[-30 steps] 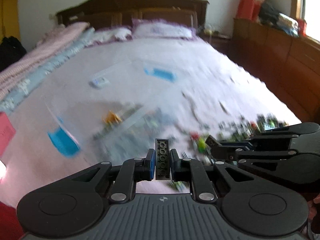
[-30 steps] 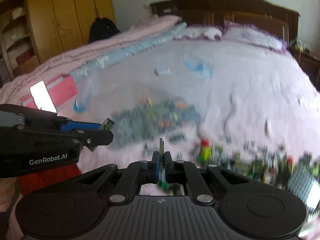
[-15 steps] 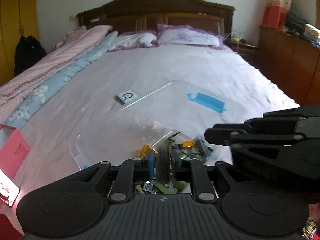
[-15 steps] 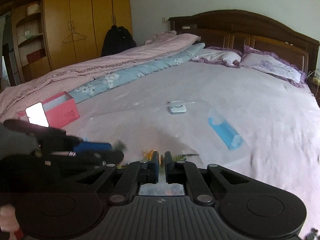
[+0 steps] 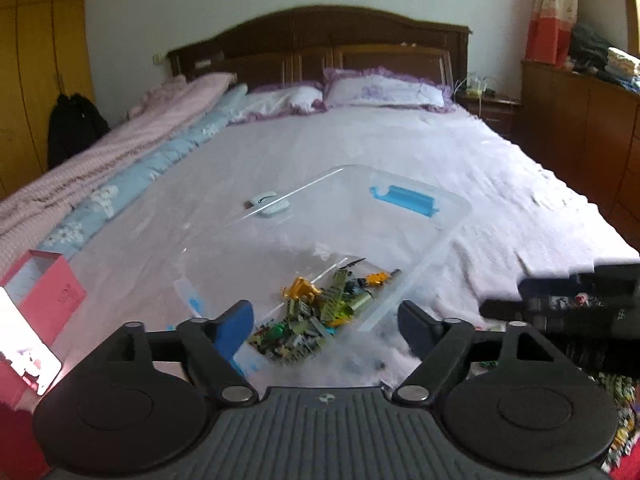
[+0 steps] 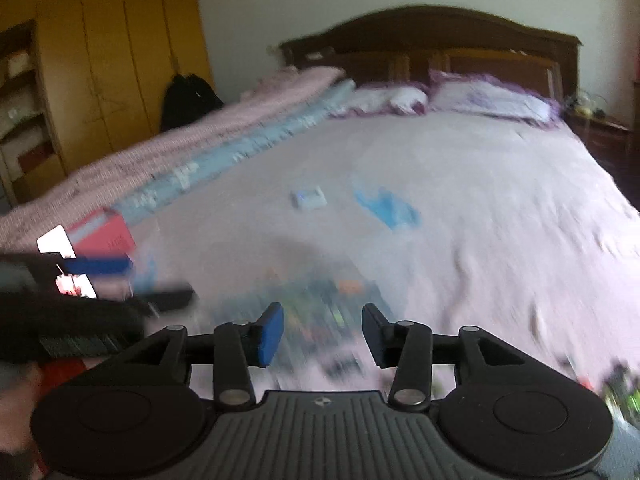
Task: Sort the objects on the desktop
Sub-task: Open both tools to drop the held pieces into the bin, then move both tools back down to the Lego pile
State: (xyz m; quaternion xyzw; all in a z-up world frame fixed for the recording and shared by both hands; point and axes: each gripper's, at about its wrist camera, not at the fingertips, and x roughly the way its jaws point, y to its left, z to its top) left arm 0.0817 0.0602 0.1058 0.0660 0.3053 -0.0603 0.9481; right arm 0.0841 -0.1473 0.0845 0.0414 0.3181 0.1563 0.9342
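- Both grippers, left and right, had just spread their fingers; the bricks they pinched were gone.
- Brick pile lay in the clear bin near the bed's foot edge.
- Drop step looked finished; next probably called for fetching loose bricks.

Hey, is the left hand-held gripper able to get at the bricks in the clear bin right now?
Probably yes: the left hand-held gripper has just opened, holds nothing, and the clear bin has no lid above the bricks.
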